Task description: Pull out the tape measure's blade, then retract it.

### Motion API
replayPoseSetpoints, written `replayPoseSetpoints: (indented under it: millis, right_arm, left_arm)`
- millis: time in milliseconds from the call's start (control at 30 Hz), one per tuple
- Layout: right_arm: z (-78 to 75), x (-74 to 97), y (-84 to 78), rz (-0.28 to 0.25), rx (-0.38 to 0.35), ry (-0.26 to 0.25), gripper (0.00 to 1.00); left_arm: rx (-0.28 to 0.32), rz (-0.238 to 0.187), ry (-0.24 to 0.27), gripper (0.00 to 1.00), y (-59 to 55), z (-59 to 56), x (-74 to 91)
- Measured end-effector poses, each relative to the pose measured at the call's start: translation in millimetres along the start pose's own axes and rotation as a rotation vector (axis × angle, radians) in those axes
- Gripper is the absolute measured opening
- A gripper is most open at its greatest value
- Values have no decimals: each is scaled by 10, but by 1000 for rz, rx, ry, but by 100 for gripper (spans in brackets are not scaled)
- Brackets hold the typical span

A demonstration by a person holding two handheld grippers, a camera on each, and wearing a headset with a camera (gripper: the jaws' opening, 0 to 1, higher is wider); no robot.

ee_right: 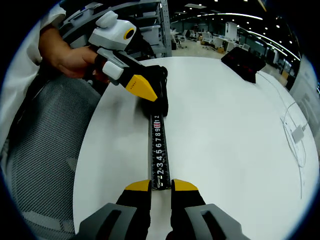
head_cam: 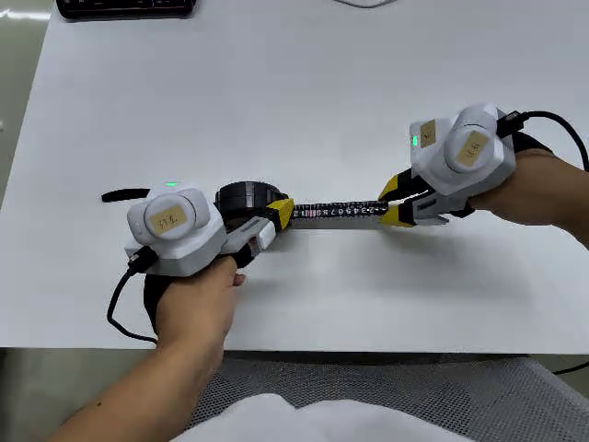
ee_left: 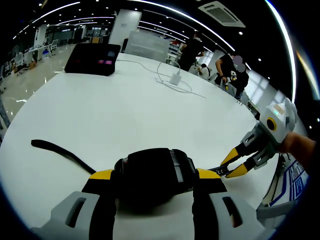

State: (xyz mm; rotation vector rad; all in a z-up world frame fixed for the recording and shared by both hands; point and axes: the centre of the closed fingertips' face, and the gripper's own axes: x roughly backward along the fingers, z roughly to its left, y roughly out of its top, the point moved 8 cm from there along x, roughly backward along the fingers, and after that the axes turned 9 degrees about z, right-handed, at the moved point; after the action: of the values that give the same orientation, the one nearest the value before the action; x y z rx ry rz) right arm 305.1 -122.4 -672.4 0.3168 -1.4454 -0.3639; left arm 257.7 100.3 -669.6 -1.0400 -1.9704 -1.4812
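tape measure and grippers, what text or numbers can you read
"2 3 4 5 6 7 8 9", a blurred red mark, then "1 2": on the blade of the tape measure, from the right gripper outward.
Left sticker, on the left gripper: handwriting too blurred to read.
Right sticker, on the right gripper: likewise unreadable.

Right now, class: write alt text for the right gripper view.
The right tool grips the tip of a black numbered blade, stretched across the white table from a black round tape-measure case held by the left tool.
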Motion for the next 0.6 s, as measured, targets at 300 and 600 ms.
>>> replayPoseSetpoints:
  millis: [300, 600]
  right_arm:
    - [-14, -51, 58, -6, 5, 7, 11]
    - [-33, -83, 90, -18, -3, 12, 11]
  left_arm:
    - [4, 1, -4, 58, 0, 6, 0]
    - [8, 0, -6, 58, -2, 6, 2]
